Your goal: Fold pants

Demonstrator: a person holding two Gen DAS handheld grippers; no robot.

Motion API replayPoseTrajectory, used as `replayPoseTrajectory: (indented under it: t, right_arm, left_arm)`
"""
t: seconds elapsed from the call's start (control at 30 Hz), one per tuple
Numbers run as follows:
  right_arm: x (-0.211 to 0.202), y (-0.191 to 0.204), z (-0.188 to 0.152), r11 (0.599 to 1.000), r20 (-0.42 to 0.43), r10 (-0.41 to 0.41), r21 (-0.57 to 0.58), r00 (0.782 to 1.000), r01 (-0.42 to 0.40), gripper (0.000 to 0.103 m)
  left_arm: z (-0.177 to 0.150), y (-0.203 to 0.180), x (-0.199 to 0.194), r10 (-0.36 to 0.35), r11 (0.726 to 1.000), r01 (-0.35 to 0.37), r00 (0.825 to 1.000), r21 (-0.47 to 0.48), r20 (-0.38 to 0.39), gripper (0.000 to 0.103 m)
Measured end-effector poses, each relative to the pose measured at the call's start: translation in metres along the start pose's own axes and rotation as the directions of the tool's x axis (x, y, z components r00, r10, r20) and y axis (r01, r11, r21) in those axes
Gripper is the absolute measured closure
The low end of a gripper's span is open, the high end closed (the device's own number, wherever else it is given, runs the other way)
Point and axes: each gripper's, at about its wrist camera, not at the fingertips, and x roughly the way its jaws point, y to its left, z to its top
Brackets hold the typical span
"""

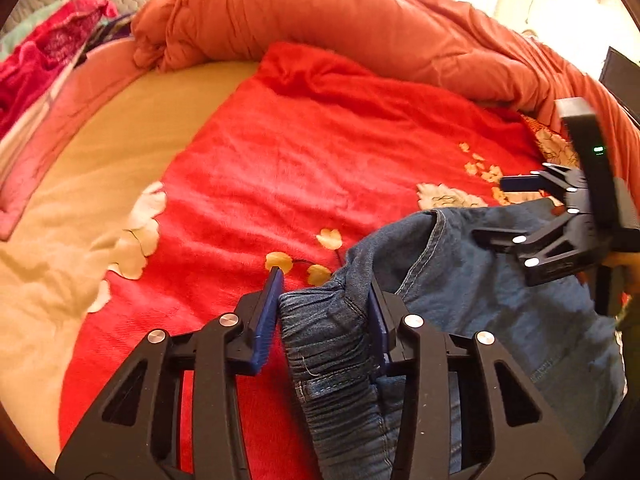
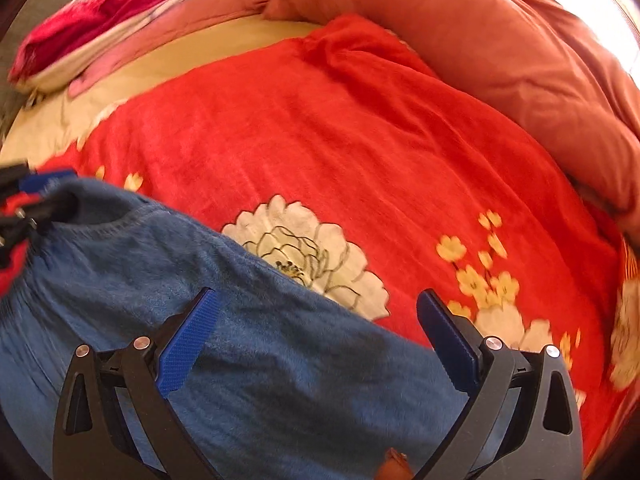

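Note:
Blue denim pants point(image 1: 460, 304) lie on a red flowered blanket point(image 1: 320, 152) on a bed. My left gripper point(image 1: 324, 280) is open, its jaws standing on either side of the gathered elastic waistband point(image 1: 324, 332); the right pad touches the denim, the left pad stands apart from it. My right gripper point(image 1: 496, 208) shows at the right edge of the left wrist view, open over the pants' far edge. In the right wrist view the right gripper point(image 2: 316, 300) is wide open just above the blue fabric point(image 2: 280, 360), holding nothing. The left gripper point(image 2: 24, 196) shows at that view's left edge.
A rolled orange duvet point(image 1: 360, 20) runs along the far side of the bed. A beige sheet point(image 1: 80, 200) lies left of the blanket. Pink and red pillows point(image 1: 44, 64) are at the far left. A dark object point(image 1: 620, 76) stands at the right edge.

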Motion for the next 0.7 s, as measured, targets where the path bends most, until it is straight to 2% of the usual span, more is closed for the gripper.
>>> replayPoseTrajectory:
  t: [0.17, 0.27, 0.33, 0.4, 0.43, 0.47, 0.5, 0.6, 0.7]
  right_arm:
    - [0.005, 0.016, 0.003, 0.992, 0.009, 0.042, -0.121, 0.999, -0.041, 0.007]
    - [0.013, 0.029, 0.003, 0.981, -0.011, 0.084, -0.173, 0.996, -0.085, 0.031]
    - [0.019, 0.037, 0.003, 0.980, -0.034, 0.072, -0.181, 0.997, -0.077, 0.034]
    - [0.020, 0.042, 0.003, 0.979, -0.030, 0.087, -0.183, 0.996, -0.091, 0.056]
    - [0.019, 0.044, 0.002, 0.978, -0.024, 0.096, -0.183, 0.995, -0.099, 0.063]
    - [0.016, 0.048, 0.001, 0.977, -0.013, 0.102, -0.186, 0.995, -0.102, 0.078]
    - [0.013, 0.052, -0.001, 0.977, -0.001, 0.097, -0.189, 0.995, -0.096, 0.085]
    - [0.003, 0.057, -0.008, 0.985, 0.032, 0.053, -0.164, 0.998, -0.048, 0.094]
    - [-0.012, 0.053, -0.012, 0.995, 0.077, 0.055, -0.091, 0.995, -0.048, 0.095]
  left_arm:
    - [-0.001, -0.005, -0.007, 0.008, 1.000, -0.009, 1.000, 0.024, 0.022, 0.072]
    - [-0.001, -0.007, -0.007, 0.015, 0.999, -0.016, 1.000, 0.035, 0.025, 0.072]
    - [-0.001, -0.008, -0.006, 0.016, 0.999, -0.017, 1.000, 0.037, 0.024, 0.072]
    - [-0.002, -0.008, -0.006, 0.024, 0.999, -0.025, 0.999, 0.043, 0.023, 0.072]
    - [-0.001, -0.009, -0.005, 0.026, 0.999, -0.027, 0.999, 0.043, 0.024, 0.072]
    - [-0.002, -0.009, -0.006, 0.026, 0.999, -0.027, 0.999, 0.042, 0.025, 0.072]
    - [-0.001, -0.009, -0.006, 0.028, 0.999, -0.029, 0.999, 0.041, 0.028, 0.072]
    - [-0.003, -0.008, -0.010, 0.025, 0.999, -0.026, 0.999, 0.036, 0.040, 0.072]
    - [-0.005, -0.010, -0.015, 0.023, 0.999, -0.025, 0.998, 0.042, 0.055, 0.072]
